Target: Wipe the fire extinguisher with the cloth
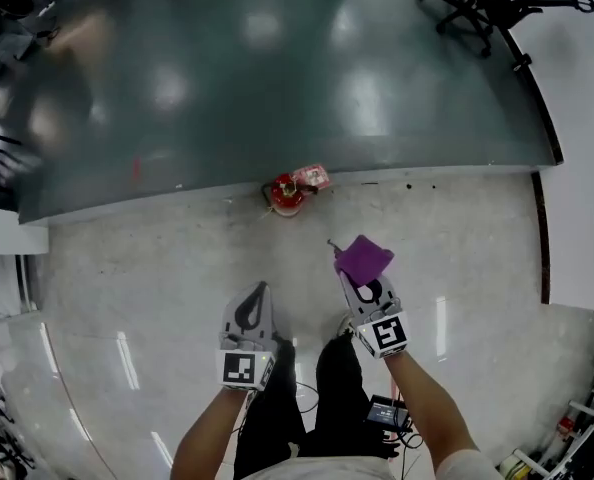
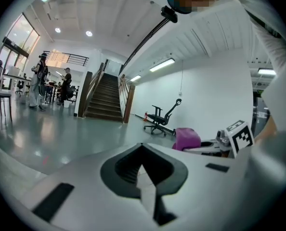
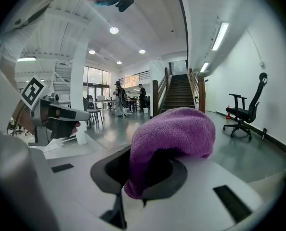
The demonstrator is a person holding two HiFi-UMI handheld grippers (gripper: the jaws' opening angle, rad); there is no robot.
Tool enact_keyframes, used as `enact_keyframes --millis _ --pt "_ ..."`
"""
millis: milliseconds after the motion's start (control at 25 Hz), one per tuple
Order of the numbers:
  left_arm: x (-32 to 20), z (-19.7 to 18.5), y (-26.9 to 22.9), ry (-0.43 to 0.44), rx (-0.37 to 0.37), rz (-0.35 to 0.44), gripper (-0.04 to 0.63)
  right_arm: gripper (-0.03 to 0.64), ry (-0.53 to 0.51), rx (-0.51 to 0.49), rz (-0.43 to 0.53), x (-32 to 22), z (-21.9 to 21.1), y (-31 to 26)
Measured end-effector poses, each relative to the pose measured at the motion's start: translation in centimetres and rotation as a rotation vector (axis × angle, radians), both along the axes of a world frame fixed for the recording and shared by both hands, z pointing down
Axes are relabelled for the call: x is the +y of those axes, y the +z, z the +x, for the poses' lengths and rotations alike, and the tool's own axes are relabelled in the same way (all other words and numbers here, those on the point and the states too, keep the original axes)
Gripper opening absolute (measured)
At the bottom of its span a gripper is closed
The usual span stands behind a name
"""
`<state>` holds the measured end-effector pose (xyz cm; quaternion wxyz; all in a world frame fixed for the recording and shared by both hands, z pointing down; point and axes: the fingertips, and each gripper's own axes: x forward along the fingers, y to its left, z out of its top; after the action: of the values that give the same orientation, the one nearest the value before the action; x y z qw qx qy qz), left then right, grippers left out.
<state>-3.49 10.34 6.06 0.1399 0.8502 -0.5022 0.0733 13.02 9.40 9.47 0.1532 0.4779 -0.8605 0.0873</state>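
A small red fire extinguisher (image 1: 286,194) stands on the floor, where the dark glossy floor meets the pale concrete. It is some way ahead of both grippers. My right gripper (image 1: 361,276) is shut on a purple cloth (image 1: 364,258), which bunches over the jaw tips and hides them. The same cloth (image 3: 174,134) fills the middle of the right gripper view. My left gripper (image 1: 259,292) is to the left of the right one, its jaws shut with nothing between them. In the left gripper view the cloth (image 2: 187,138) shows at the right. Neither gripper view shows the extinguisher on the floor.
A black office chair (image 1: 487,3) stands at the far right, beside a white wall (image 1: 582,148). The person's dark trouser legs (image 1: 307,408) are below the grippers, with a small device and cables (image 1: 387,411) at the hip. A staircase (image 2: 104,100) and standing people (image 2: 39,81) are far off.
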Motion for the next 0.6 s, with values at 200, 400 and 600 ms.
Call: enact_keyframes --millis 200,400,600 --pt "-2.3 2.1 8.4 -0.038 -0.003 0.051 0.005 0.061 -0.014 -0.024 -0.027 -2.2 2.0 9.8" --pt "-4.2 4.1 18.9 -0.015 -0.012 0.028 0.005 0.061 -0.028 -0.009 -0.06 -4.3 3.3 21.4" --pt "-6.1 5.0 28.3 0.03 -0.035 0.026 0.005 0.061 -0.054 0.019 -0.098 -5.7 3.7 32.5"
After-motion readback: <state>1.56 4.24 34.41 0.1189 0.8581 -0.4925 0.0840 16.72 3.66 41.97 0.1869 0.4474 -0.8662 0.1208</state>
